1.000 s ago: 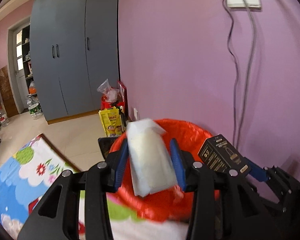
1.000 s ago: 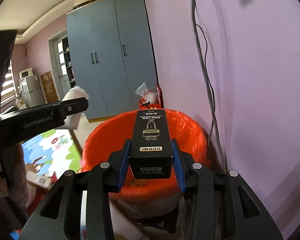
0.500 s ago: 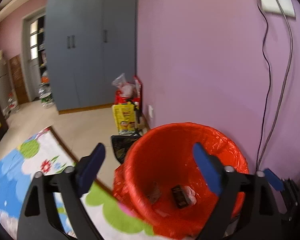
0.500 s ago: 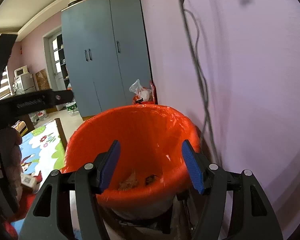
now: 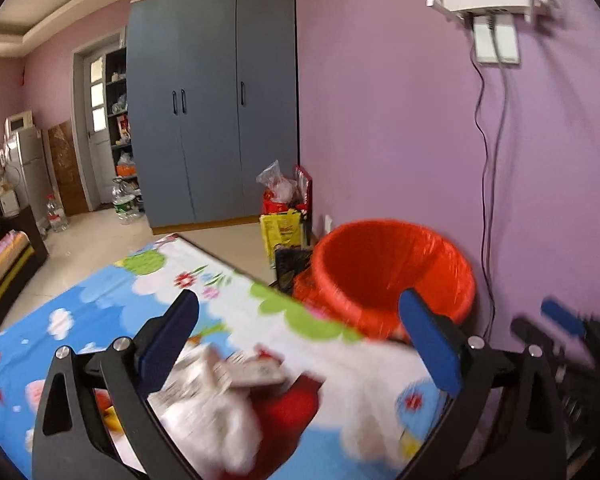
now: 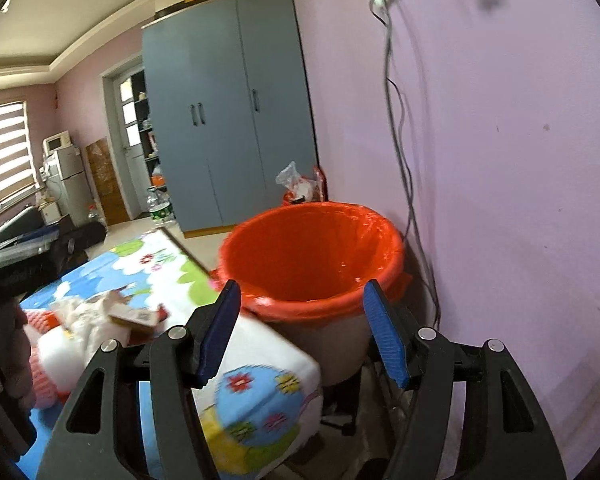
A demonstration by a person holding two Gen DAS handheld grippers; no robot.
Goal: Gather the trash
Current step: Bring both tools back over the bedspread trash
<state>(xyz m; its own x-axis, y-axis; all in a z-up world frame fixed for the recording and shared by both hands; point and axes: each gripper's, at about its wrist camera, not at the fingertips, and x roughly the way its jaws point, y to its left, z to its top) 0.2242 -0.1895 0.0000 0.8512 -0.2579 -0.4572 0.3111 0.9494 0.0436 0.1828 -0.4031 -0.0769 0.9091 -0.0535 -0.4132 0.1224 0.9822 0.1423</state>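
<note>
An orange-lined trash bin (image 5: pixel 380 264) (image 6: pixel 300 252) stands against the purple wall, past the corner of a table under a cartoon cloth (image 5: pixel 100 308) (image 6: pixel 256 396). My left gripper (image 5: pixel 296 304) hangs over the cloth short of the bin; its jaws are opening wide with nothing between them. Below it lie crumpled white paper (image 5: pixel 208 412) (image 6: pixel 80 316) and a small flat carton (image 5: pixel 252 372) (image 6: pixel 134 316), both blurred. My right gripper (image 6: pixel 302 288) is open and empty, level with the bin's near rim. The bin's bottom is hidden.
A grey-blue wardrobe (image 5: pixel 220 112) fills the far wall. Bags (image 5: pixel 284 208) are stacked at its foot beside the bin. Cables (image 5: pixel 488 184) hang down the wall behind the bin. Water bottles (image 5: pixel 126 200) stand on the tiled floor.
Both grippers opened; the white packet and the black box left them and lay in the bin half a second ago. Both have since pulled back from the bin over the table.
</note>
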